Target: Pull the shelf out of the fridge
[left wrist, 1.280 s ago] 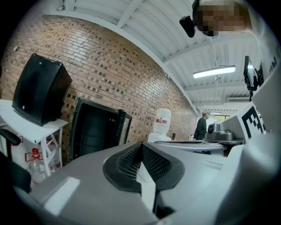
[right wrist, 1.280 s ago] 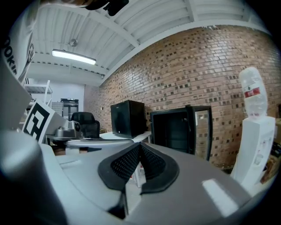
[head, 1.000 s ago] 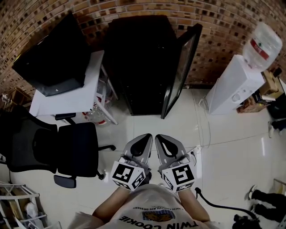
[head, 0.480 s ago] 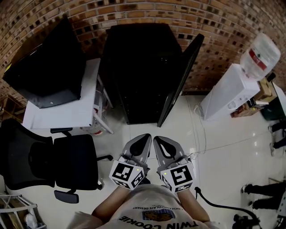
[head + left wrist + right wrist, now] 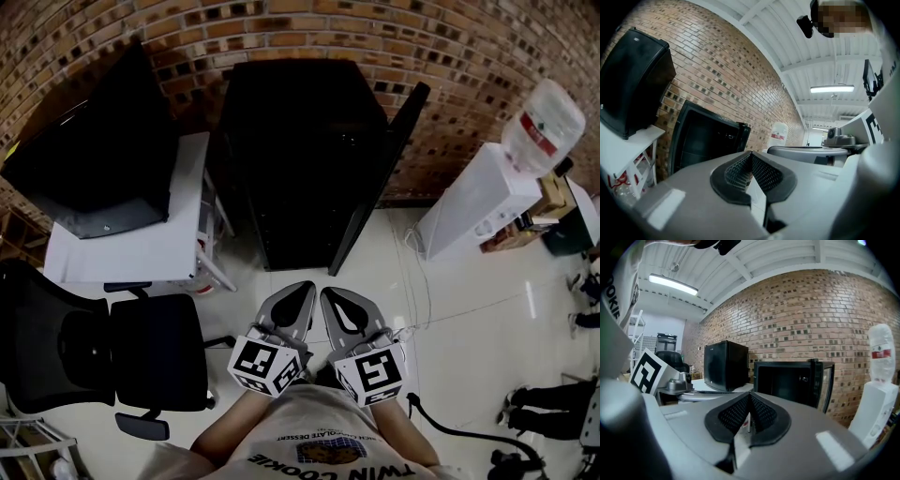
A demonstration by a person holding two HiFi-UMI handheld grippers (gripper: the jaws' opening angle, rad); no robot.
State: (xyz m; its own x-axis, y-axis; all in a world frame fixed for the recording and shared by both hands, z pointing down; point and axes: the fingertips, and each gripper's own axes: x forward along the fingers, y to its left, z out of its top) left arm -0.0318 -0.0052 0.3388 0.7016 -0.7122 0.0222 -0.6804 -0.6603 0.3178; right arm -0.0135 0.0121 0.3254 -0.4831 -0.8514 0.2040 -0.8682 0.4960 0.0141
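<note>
You count one fridge at 12 o'clock, one white table at 10, one black chair at 8, one water dispenser at 2, and two grippers at 6: left gripper, right gripper.

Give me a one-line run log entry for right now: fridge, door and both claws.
fridge: against brick wall | door: open | left claw: shut, empty | right claw: shut, empty | contact with fridge: none
</note>
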